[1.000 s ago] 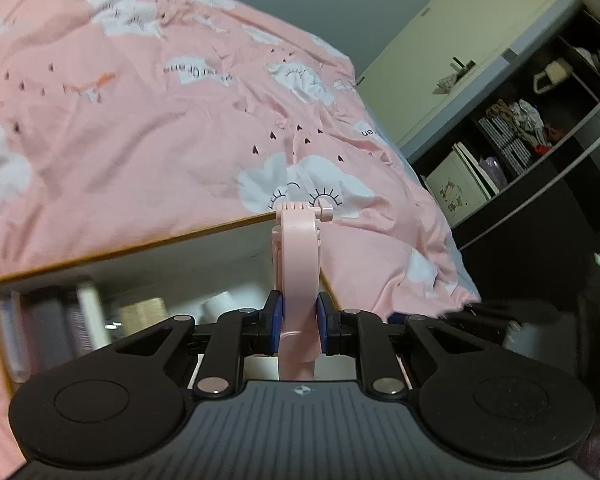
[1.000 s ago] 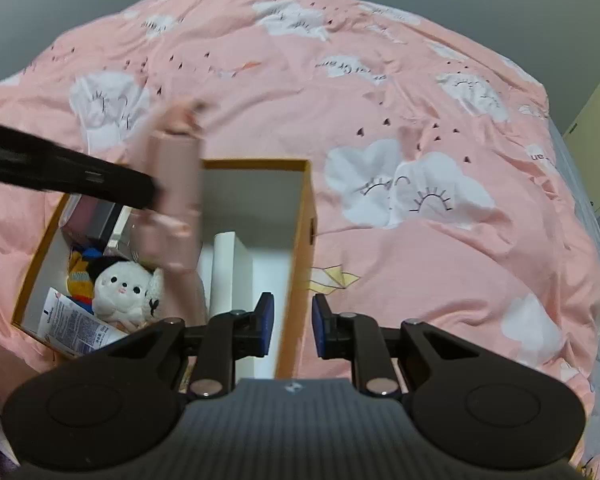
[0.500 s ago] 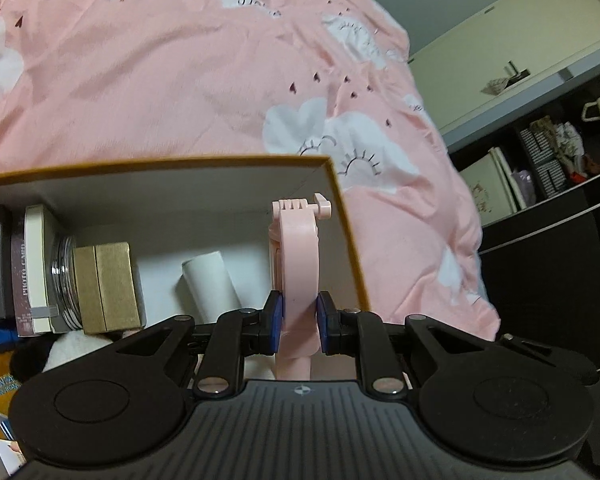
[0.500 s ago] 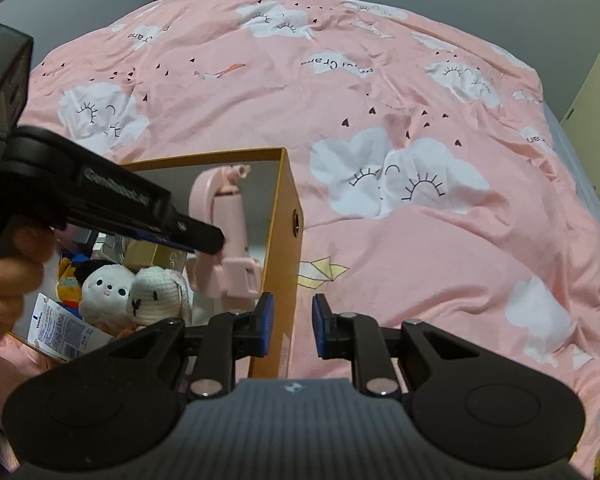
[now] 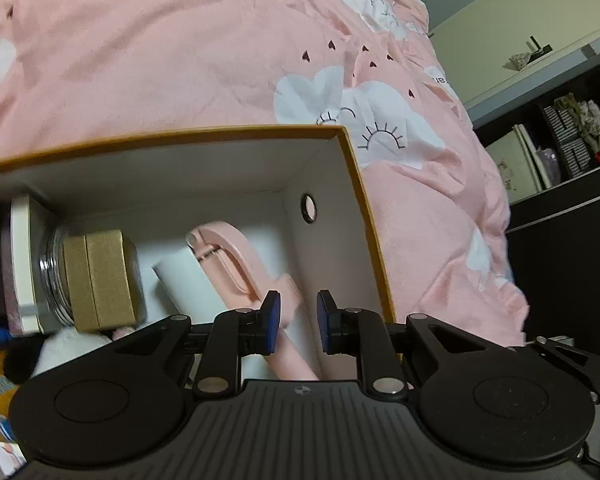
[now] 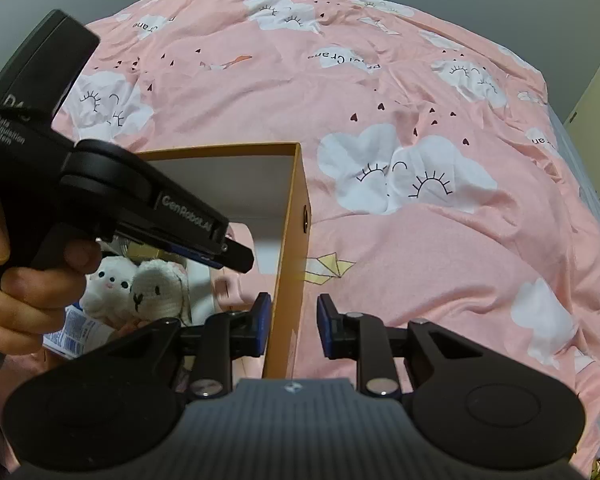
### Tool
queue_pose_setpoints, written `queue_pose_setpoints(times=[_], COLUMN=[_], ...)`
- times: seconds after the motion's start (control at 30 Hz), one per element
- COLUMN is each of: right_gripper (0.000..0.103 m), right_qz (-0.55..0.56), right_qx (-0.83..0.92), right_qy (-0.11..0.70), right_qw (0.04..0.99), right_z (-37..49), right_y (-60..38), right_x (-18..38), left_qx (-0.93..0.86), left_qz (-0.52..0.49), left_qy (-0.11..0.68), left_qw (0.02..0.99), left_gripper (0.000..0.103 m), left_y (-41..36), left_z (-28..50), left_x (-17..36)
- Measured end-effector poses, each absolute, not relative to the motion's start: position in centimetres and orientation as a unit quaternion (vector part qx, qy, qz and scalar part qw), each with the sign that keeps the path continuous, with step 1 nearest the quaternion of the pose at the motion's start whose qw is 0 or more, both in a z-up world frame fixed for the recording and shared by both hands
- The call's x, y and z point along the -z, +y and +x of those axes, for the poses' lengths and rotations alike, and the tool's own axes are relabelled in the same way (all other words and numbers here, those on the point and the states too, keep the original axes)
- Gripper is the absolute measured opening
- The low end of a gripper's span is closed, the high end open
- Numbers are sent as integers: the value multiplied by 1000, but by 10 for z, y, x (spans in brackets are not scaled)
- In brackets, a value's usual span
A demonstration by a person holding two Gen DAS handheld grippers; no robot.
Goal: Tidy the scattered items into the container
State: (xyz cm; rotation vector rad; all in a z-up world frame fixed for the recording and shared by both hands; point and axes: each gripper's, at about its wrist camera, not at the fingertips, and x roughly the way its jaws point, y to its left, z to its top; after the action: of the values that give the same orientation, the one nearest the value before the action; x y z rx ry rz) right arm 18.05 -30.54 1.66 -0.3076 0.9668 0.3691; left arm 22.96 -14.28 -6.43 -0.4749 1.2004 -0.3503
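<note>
— Where's the pink gadget (image 5: 236, 264) gone?

— It's down inside the orange box (image 5: 356, 172), lying aslant on the white floor with its rounded end toward eleven o'clock and its stem running back under the left gripper (image 5: 296, 322). It lies partly over a white roll (image 5: 180, 276).

— So the left tongs aren't clamped on it?

— No, the blue pads stand apart with nothing pressed between them. The pink piece sits below the left pad, and I can't tell whether it brushes it.

— What else is in the box?

— At nine o'clock from the gadget, a gold carton (image 5: 100, 280) against a glass jar (image 5: 50, 276), then a white-edged case (image 5: 22, 264). Nearer the hand there are two white plush toys (image 6: 140, 286) and a blue-and-white packet (image 6: 74, 330).

— And the right gripper (image 6: 290, 322)?

— Its jaws are opening, straddling the box's right wall; the wall stands close against the left pad, clear of the right one. So nothing is pinched.

— The box itself?

— On the pink cloud-print duvet (image 6: 380, 100), whose clouds spread away toward twelve and two o'clock. A hand (image 6: 16, 288) at nine o'clock in the right view holds the left tool's handle.
</note>
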Motion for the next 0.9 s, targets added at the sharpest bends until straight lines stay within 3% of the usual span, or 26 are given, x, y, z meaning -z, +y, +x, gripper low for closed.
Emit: queue_pose_setpoints(times=[0.3, 0.4, 0.5, 0.57, 0.73, 0.9], right_gripper=[30, 36, 39, 41, 45, 53], right_qz=[-134, -125, -120, -121, -107, -101], right_qx=[-180, -184, -185, -186, -199, -202], right_qy=[460, 458, 449, 438, 415, 386], right_qw=[859, 861, 866, 871, 881, 894], right_z=[175, 171, 163, 155, 137, 118], right_y=[-301, -296, -289, -282, -267, -249], right_x=[-18, -21, -25, -27, -33, -40], left_qx=[148, 141, 129, 121, 117, 100], left_qz=[-144, -116, -86, -64, -22, 23], left_qy=[519, 496, 467, 447, 412, 379], left_qw=[829, 849, 870, 884, 904, 920], left_gripper=[27, 32, 39, 48, 55, 73], left_y=[-137, -128, -117, -110, -96, -86], left_z=[211, 198, 183, 170, 142, 114], left_x=[29, 11, -6, -15, -32, -45])
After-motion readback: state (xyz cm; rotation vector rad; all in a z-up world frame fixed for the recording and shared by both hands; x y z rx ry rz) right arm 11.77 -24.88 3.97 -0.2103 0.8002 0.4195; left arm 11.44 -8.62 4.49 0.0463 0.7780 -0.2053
